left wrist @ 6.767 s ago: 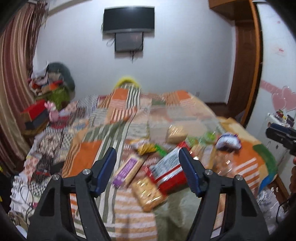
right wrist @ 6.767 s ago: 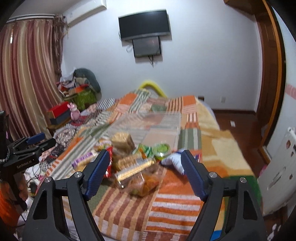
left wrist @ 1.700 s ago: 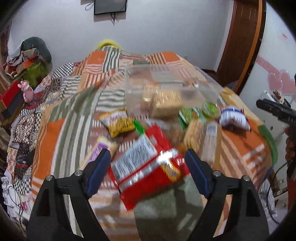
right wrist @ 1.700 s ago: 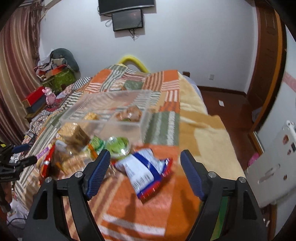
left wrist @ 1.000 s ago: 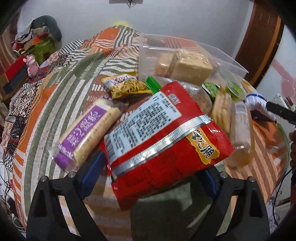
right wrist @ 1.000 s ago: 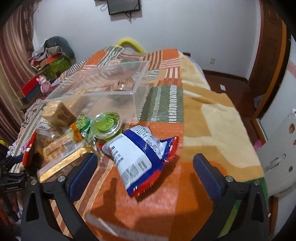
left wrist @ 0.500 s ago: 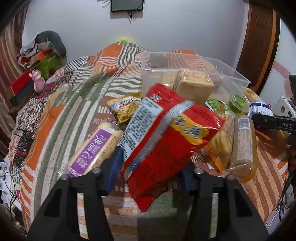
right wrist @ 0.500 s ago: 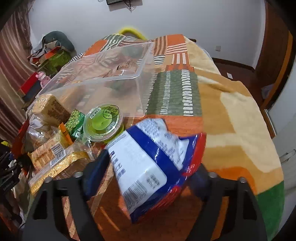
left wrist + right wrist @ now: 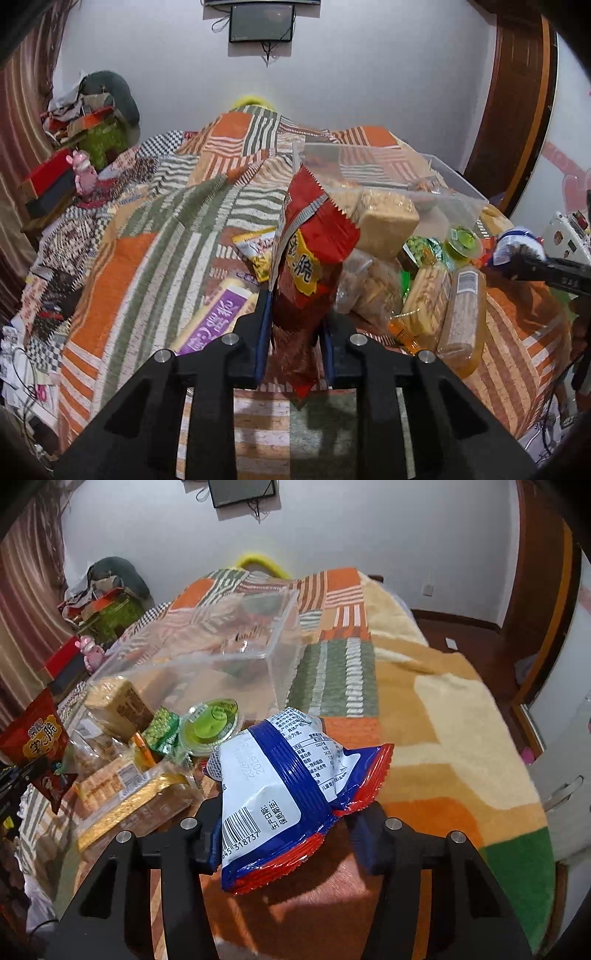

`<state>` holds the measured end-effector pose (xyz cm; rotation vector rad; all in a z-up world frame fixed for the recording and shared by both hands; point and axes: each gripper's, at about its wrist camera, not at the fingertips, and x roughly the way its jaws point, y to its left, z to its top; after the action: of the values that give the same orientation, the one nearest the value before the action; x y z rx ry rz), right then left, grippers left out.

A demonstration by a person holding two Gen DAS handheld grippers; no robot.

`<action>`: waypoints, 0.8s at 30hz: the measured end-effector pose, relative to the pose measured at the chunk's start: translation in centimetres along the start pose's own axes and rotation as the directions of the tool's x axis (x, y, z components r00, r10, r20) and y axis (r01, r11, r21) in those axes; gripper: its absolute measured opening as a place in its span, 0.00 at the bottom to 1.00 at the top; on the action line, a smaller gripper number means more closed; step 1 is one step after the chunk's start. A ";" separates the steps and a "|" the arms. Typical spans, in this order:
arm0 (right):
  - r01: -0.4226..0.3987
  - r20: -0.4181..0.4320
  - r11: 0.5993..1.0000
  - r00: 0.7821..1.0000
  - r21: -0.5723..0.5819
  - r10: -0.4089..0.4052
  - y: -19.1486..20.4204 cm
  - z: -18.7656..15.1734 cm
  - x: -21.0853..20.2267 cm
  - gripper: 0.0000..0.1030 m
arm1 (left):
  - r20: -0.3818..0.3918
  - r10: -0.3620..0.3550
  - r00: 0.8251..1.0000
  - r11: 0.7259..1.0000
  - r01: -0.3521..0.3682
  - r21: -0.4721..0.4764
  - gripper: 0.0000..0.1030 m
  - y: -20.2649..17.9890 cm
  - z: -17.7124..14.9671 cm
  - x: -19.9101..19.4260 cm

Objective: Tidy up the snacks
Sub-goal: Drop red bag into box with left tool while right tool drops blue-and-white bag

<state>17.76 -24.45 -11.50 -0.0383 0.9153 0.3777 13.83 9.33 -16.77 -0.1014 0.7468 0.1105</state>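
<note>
1. At the centre of the left wrist view, the red snack bag (image 9: 310,258) stands nearly upright, pinched at its lower part by the left tool (image 9: 293,332), whose jaws are narrow and clamped on it.
2. Low in the centre of the right wrist view, the blue and white snack bag (image 9: 284,794) sits between the closing jaws of the right tool (image 9: 284,834).
3. Behind both bags, other snack packs lie heaped before the clear plastic box (image 9: 229,646) on the patchwork bed (image 9: 147,229).
</note>
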 end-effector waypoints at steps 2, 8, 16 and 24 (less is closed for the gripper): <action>-0.002 0.023 1.000 1.000 -0.001 0.002 0.1 0.2 -0.9 0.49 | 0.010 0.000 1.000 1.000 0.000 0.004 0.22 -0.2 0.4 -0.3; -0.003 0.088 1.000 0.996 -0.013 0.004 0.7 1.6 -2.5 0.49 | 0.060 -0.010 0.998 1.000 0.009 0.013 0.22 -0.5 2.3 -1.7; -0.025 0.146 0.999 0.989 -0.033 0.029 2.4 3.8 -2.9 0.49 | 0.138 -0.031 0.990 0.999 0.026 0.037 0.22 -1.3 6.1 -2.3; -0.044 0.179 0.997 0.982 -0.058 0.054 3.8 6.2 -1.7 0.49 | 0.177 -0.052 0.983 0.998 0.044 0.049 0.22 -2.2 9.9 -0.5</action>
<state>20.31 -20.24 -5.83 -0.0306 0.7274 0.4443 20.38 8.38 -9.06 -0.0654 0.5676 0.0554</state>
